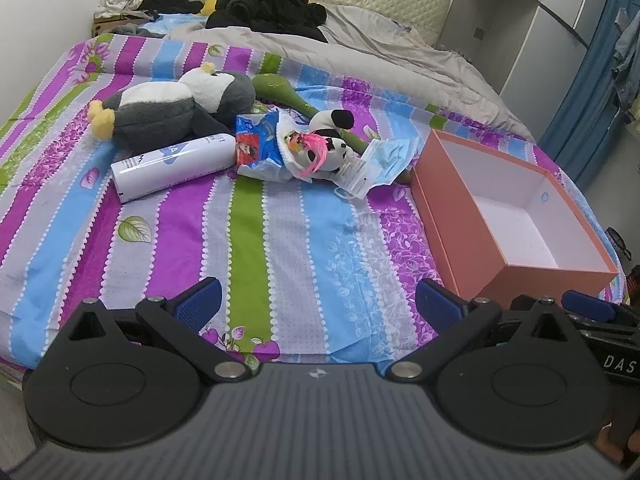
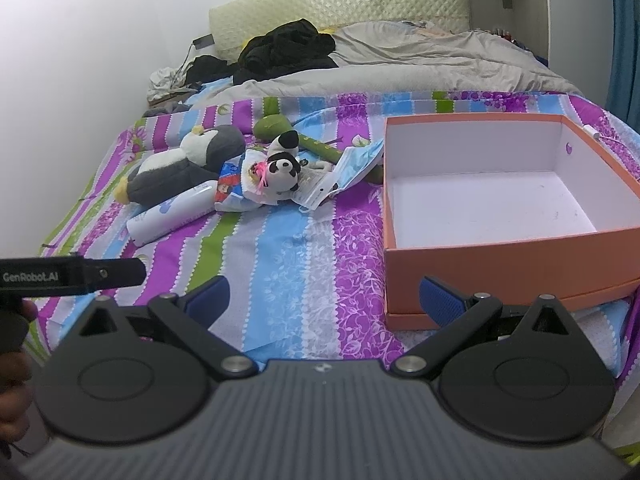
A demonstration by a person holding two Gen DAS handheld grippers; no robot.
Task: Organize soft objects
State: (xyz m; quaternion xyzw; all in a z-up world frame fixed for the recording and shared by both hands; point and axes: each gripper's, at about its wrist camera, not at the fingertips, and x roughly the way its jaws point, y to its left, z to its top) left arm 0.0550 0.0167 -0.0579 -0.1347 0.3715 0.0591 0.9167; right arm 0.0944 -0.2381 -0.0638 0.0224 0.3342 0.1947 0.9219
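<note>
On the left of the striped bedspread (image 1: 280, 232) I see a grey and white stuffed penguin (image 1: 172, 106) lying on its side, and just in front of it a white bottle (image 1: 172, 168) lies flat. To the right of the bottle a blue snack packet (image 1: 256, 144) sits against a small panda toy (image 1: 332, 140) with pink strands on it. A green plush stick (image 1: 280, 90) runs behind the panda, and a pack of blue face masks (image 1: 380, 160) lies just beside the panda on its right. Further right an orange box (image 1: 448, 216) stands open, white inside, with nothing in it that I can make out; it sits apart from the toy heap. My left tool (image 1: 318, 300) hangs low over the near edge of the bed with its blue pads (image 1: 200, 300) spread wide and nothing between them. My right tool (image 2: 324, 300) is likewise spread wide and holds nothing, with its right pad (image 2: 442, 302) just in front of the box's near wall. At the head of the bed I see a grey blanket (image 1: 400, 48) and a pile of black clothes (image 1: 264, 4).
</note>
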